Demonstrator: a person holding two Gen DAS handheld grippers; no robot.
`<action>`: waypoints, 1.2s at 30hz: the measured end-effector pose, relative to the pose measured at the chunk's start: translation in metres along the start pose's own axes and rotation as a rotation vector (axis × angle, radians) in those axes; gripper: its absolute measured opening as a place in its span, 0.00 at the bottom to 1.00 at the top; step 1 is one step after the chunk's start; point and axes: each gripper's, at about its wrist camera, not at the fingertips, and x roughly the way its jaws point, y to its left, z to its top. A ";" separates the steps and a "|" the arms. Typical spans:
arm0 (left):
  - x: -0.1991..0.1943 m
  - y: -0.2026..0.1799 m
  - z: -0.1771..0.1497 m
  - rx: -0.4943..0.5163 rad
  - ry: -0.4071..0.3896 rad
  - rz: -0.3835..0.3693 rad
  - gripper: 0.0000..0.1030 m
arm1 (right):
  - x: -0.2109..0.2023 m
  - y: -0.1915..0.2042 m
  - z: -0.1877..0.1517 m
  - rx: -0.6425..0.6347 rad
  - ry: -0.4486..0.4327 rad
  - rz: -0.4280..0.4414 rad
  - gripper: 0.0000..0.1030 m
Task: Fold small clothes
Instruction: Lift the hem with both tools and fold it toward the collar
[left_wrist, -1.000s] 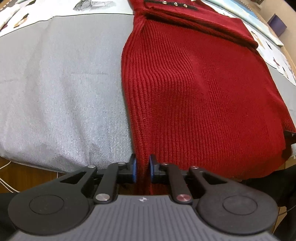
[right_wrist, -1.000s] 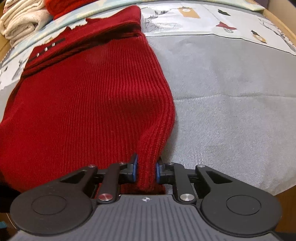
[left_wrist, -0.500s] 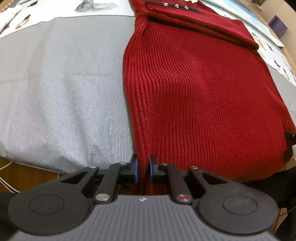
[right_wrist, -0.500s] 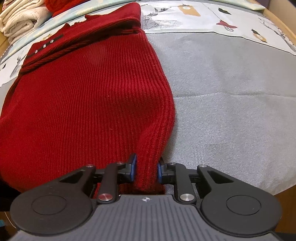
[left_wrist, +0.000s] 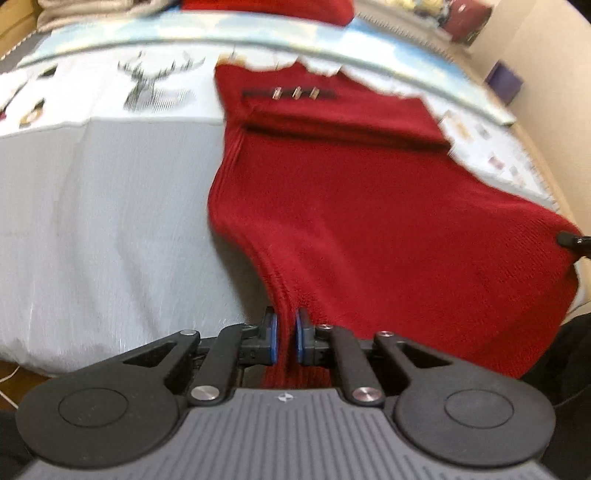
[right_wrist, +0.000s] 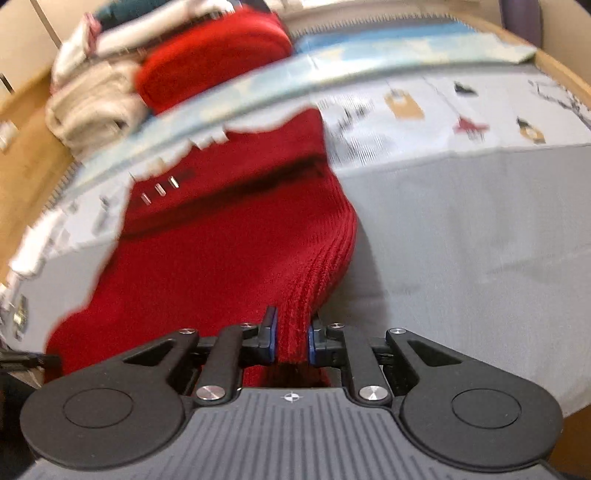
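A dark red knitted sweater (left_wrist: 351, 221) lies on a grey cloth (left_wrist: 92, 221), its collar with three metal studs (left_wrist: 295, 92) at the far end. My left gripper (left_wrist: 285, 317) is shut on the near left corner of its hem, which rises off the cloth. In the right wrist view the same sweater (right_wrist: 229, 251) hangs up from its near right corner, with the jaws of my right gripper (right_wrist: 291, 317) closing on a thick bunch of knit and their pads pressing it. Both near corners are lifted; the far half still rests flat.
Folded clothes (right_wrist: 96, 107) are stacked at the far left, with a bright red folded piece (right_wrist: 210, 55) on top. A patterned cloth (right_wrist: 461, 122) covers the far strip. The wooden table edge (right_wrist: 565, 77) shows at the right.
Both grippers have risen, pulling the sweater's near hem up off the grey cloth. The view tilted up, so the far end and the clothes stack have come into sight.
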 end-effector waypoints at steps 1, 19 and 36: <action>-0.009 0.001 0.000 -0.003 -0.019 -0.014 0.09 | -0.007 -0.001 0.002 0.004 -0.016 0.015 0.14; -0.090 0.041 0.010 -0.090 -0.129 -0.080 0.07 | -0.091 -0.023 -0.007 0.124 -0.121 0.204 0.09; 0.089 0.121 0.128 -0.339 0.022 -0.025 0.07 | 0.102 -0.056 0.089 0.178 -0.016 -0.017 0.09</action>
